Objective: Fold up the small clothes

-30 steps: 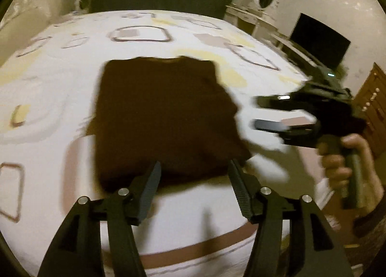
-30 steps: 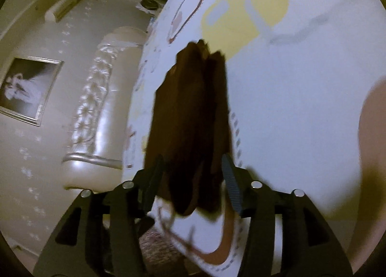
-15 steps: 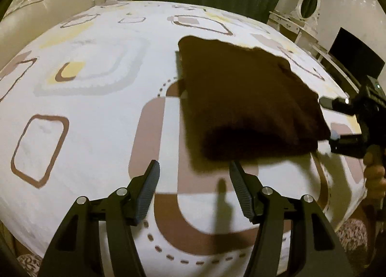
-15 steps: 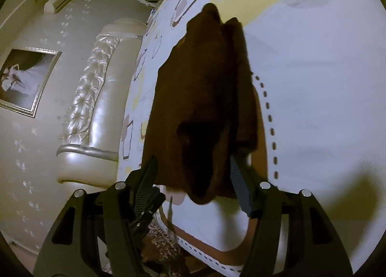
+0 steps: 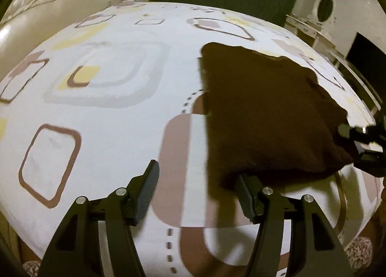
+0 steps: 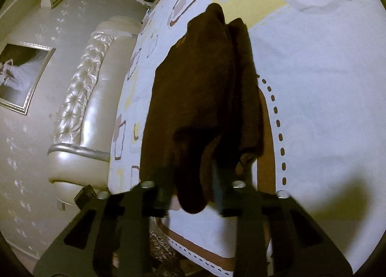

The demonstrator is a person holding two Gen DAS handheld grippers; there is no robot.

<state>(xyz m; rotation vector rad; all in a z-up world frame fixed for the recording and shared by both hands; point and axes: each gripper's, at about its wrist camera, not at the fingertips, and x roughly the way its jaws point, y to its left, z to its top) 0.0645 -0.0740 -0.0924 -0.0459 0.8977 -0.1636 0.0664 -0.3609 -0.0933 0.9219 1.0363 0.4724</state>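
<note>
A folded dark brown garment (image 5: 270, 118) lies on the patterned bedsheet (image 5: 115, 118), right of middle in the left wrist view. My left gripper (image 5: 196, 173) is open just before the garment's near left corner. Its right finger (image 5: 243, 192) meets the cloth edge and nothing is between the fingers. At the garment's near right corner, my right gripper (image 5: 354, 144) shows at the frame's edge. In the right wrist view the garment (image 6: 205, 89) stretches away, and the right gripper (image 6: 191, 180) is closing its jaws on the drooping near corner between them.
A padded cream headboard (image 6: 82, 113) runs along the far side of the bed, below a framed picture (image 6: 21, 77) on the wall. A dark screen (image 5: 366, 55) and a dresser with a round mirror (image 5: 325, 9) stand to the right. The bed's edge (image 6: 205, 260) is close below.
My left gripper swung round and sank toward the garment's near left corner, staying open. The right gripper's jaws went from wide apart to closed in on the garment's corner.
</note>
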